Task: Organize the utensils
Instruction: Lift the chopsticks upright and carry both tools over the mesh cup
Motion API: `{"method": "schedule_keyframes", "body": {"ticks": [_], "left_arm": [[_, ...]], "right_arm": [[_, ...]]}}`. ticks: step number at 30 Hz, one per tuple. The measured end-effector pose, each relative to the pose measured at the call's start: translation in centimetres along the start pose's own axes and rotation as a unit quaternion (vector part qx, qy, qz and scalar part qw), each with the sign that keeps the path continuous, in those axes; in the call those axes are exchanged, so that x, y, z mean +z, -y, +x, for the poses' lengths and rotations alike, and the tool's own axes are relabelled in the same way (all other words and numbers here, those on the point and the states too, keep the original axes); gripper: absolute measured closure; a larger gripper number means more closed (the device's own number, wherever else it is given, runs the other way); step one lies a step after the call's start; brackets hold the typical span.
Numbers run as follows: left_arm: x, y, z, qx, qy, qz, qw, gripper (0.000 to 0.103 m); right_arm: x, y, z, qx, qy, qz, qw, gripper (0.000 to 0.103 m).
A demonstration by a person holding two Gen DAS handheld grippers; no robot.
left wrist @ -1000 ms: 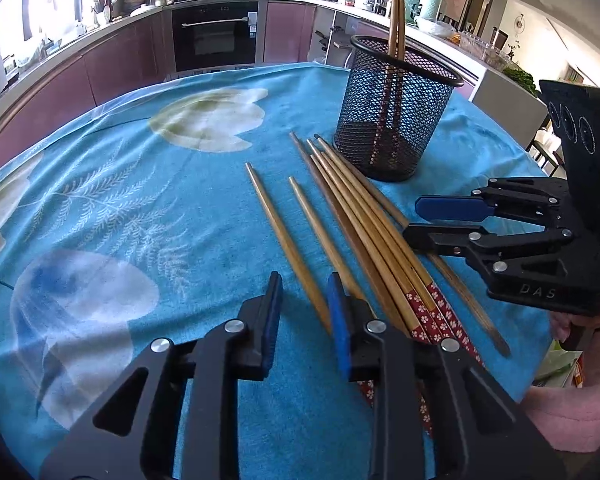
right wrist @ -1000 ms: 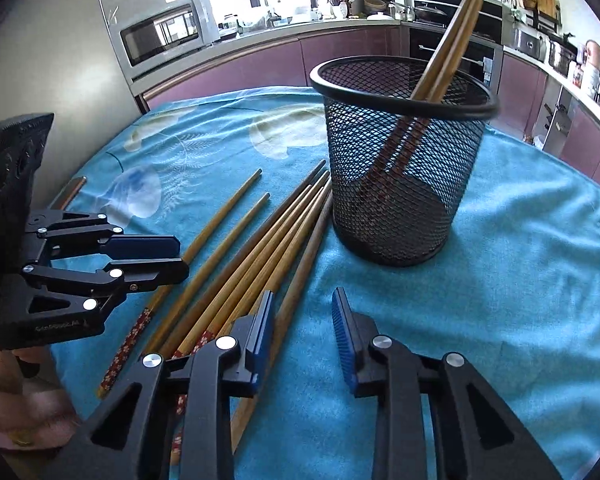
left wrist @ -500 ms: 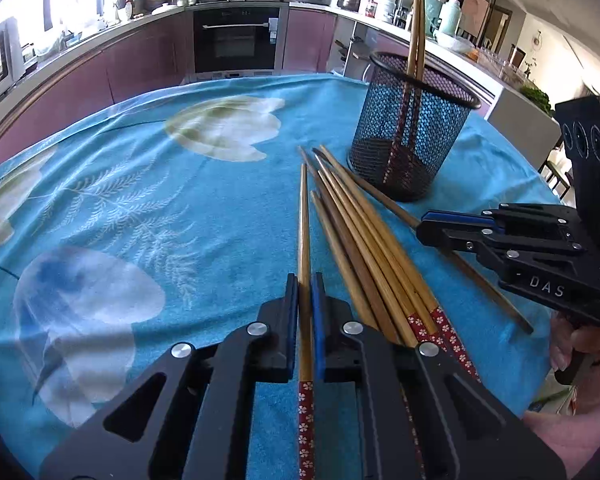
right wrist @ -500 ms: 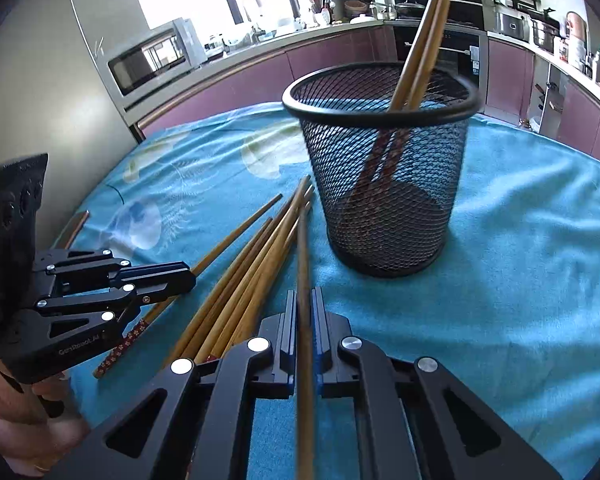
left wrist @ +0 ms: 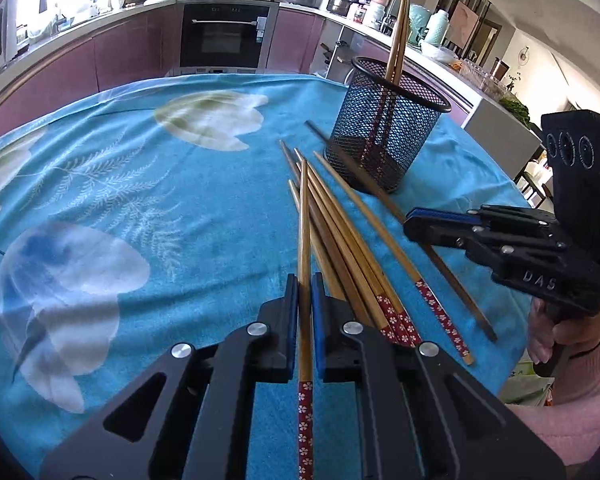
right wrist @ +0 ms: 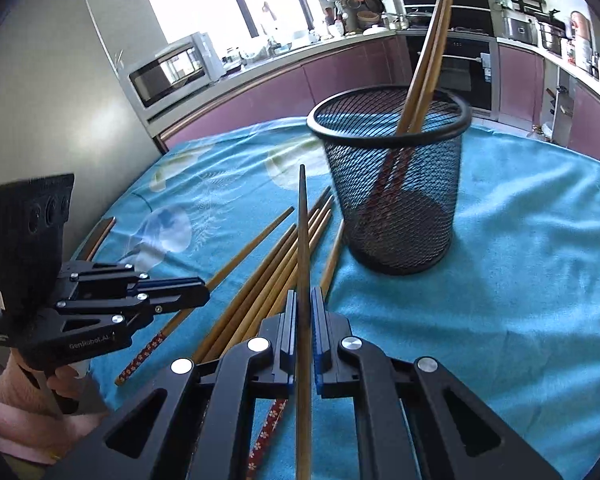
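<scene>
My left gripper (left wrist: 304, 284) is shut on a wooden chopstick (left wrist: 304, 224) with a red flowered end, held above the blue cloth. My right gripper (right wrist: 304, 300) is shut on a darker chopstick (right wrist: 302, 232) that points toward the black mesh cup (right wrist: 392, 184). Two chopsticks (right wrist: 428, 48) stand in that cup. Several more chopsticks (left wrist: 352, 240) lie in a loose bundle on the cloth between the grippers and the cup (left wrist: 384, 136). The right gripper also shows at the right in the left wrist view (left wrist: 416, 226), the left gripper at the left in the right wrist view (right wrist: 200, 294).
The round table wears a blue flower-print cloth (left wrist: 140, 200). Its edge runs close behind both grippers. Kitchen counters, an oven (left wrist: 224, 36) and a microwave (right wrist: 172, 68) lie beyond the table. A white cabinet (left wrist: 496, 128) stands right of the cup.
Both grippers went from open over the bundle to shut, each on one chopstick. Each has since lifted its chopstick off the cloth, tips raised toward the cup.
</scene>
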State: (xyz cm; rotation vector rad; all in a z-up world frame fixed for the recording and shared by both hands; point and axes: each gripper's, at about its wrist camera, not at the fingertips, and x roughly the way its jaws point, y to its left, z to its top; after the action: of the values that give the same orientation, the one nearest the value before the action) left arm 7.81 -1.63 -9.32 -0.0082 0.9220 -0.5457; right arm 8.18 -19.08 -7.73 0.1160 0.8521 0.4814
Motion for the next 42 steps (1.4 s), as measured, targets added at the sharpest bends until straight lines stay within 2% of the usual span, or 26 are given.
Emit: {"method": "schedule_keyframes", "body": {"ticks": [11,13,19,24,30,37,42], "left_arm": [[-0.1,0.4,1.3,0.008,-0.023,0.03,0.9993,0.095],[0.1,0.5,1.5,0.009,-0.025,0.037,0.999,0.095],[0.4,0.5,1.5,0.011,-0.027,0.033,0.999,0.096],[0.7,0.5,0.5,0.001,-0.014,0.027,0.9995,0.096],[2.3,0.8,-3.0,-0.029,0.032,0.025,0.9988,0.096],[4.8,1.9,-7.3,-0.058,0.09,0.029,0.9938,0.096],[6.9,2.6,-9.9,-0.078,0.134,0.033,0.9873,0.096]], "right_arm": [[0.1,-0.7,1.6,-0.024,-0.036,-0.039,0.998,0.097],[0.3,-0.8,2.0,-0.029,-0.044,-0.048,0.997,0.094],[0.3,-0.5,2.0,-0.03,-0.038,-0.044,0.998,0.096],[0.5,-0.2,0.0,-0.009,-0.009,-0.038,0.999,0.097],[1.4,-0.1,-3.4,0.026,0.04,-0.028,0.998,0.097],[2.9,0.4,-7.0,0.028,0.104,-0.022,0.994,0.097],[4.8,1.0,-9.2,0.022,0.143,-0.02,0.989,0.097]]}}
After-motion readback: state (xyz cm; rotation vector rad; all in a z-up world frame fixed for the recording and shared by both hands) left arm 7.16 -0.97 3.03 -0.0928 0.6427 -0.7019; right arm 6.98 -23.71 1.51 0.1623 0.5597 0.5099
